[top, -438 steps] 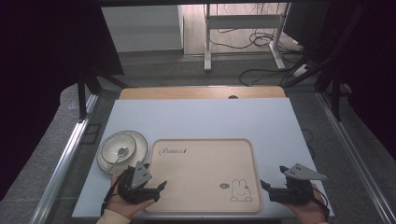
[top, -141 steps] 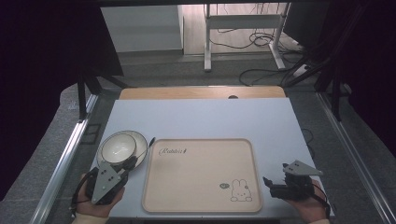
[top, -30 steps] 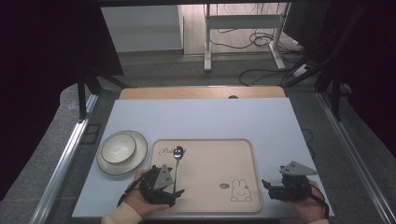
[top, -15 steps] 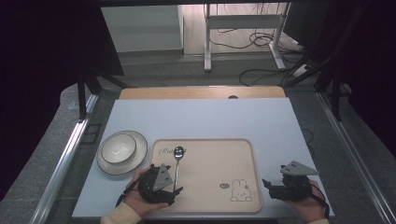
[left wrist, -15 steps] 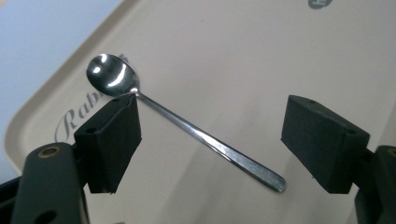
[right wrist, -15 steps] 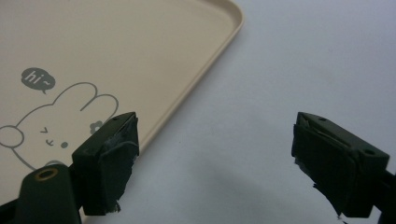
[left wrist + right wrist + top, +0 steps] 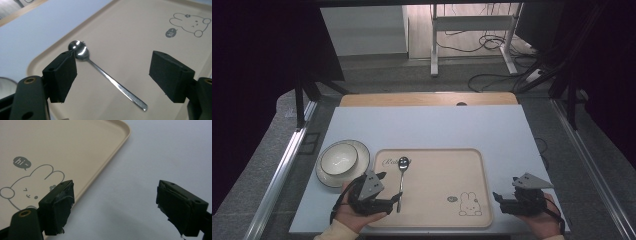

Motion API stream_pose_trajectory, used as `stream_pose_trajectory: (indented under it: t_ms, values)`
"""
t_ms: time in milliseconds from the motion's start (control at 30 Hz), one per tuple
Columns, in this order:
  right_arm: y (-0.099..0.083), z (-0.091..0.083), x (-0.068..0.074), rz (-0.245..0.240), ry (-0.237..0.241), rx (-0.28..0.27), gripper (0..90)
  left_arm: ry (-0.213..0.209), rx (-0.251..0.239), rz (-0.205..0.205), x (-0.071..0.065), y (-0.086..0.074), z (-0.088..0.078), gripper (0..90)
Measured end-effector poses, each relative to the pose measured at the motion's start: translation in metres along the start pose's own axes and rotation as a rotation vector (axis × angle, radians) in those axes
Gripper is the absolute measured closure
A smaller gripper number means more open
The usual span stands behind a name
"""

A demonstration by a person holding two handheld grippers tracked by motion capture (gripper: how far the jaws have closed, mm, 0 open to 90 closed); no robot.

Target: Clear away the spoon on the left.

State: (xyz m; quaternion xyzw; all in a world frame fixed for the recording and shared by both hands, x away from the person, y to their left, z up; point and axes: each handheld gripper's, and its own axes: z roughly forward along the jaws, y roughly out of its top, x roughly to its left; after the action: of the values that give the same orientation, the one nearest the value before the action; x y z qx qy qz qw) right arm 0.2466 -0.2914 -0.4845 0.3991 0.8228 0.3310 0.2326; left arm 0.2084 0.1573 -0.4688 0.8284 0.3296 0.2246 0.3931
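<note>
A metal spoon (image 7: pixel 401 177) lies on the beige tray (image 7: pixel 447 170), near the tray's left side, bowl end pointing away from me. In the left gripper view the spoon (image 7: pixel 105 75) rests flat between the wide-apart jaws, touched by neither. My left gripper (image 7: pixel 393 201) is open at the tray's front left corner, just beside the spoon's handle. A white bowl (image 7: pixel 339 159) sits on a white plate (image 7: pixel 328 176) left of the tray. My right gripper (image 7: pixel 497 201) is open and empty over the table by the tray's front right corner (image 7: pixel 125 130).
The tray carries a rabbit drawing (image 7: pixel 467 205) near its front right. The pale blue table top (image 7: pixel 432 125) stretches bare behind the tray, ending in a wooden strip (image 7: pixel 427 98). A metal rail (image 7: pixel 287 165) runs along the table's left side.
The spoon, earlier in the bowl, now lies on the tray. In the last second the left gripper has drawn back slightly from it with jaws apart. The right gripper has stayed put.
</note>
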Motion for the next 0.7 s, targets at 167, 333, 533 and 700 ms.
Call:
stream_pose_trajectory:
  t_ms: [167,333,533,700]
  values:
    - [0.0,0.001,0.001,-0.003,0.005,0.004,15.0,0.052,-0.024,-0.041,0.008,-0.013,-0.024,22.9]
    - [0.0,0.001,0.001,-0.005,0.014,0.0,15.0,0.129,-0.028,-0.111,0.022,-0.031,-0.041,23.6]
    - [0.001,0.001,0.002,-0.007,0.027,-0.011,15.0,0.139,-0.048,-0.188,0.035,-0.045,-0.044,25.0]
    - [0.002,0.001,0.002,-0.004,0.023,-0.018,15.0,0.148,-0.027,-0.148,0.032,-0.043,-0.04,25.1]
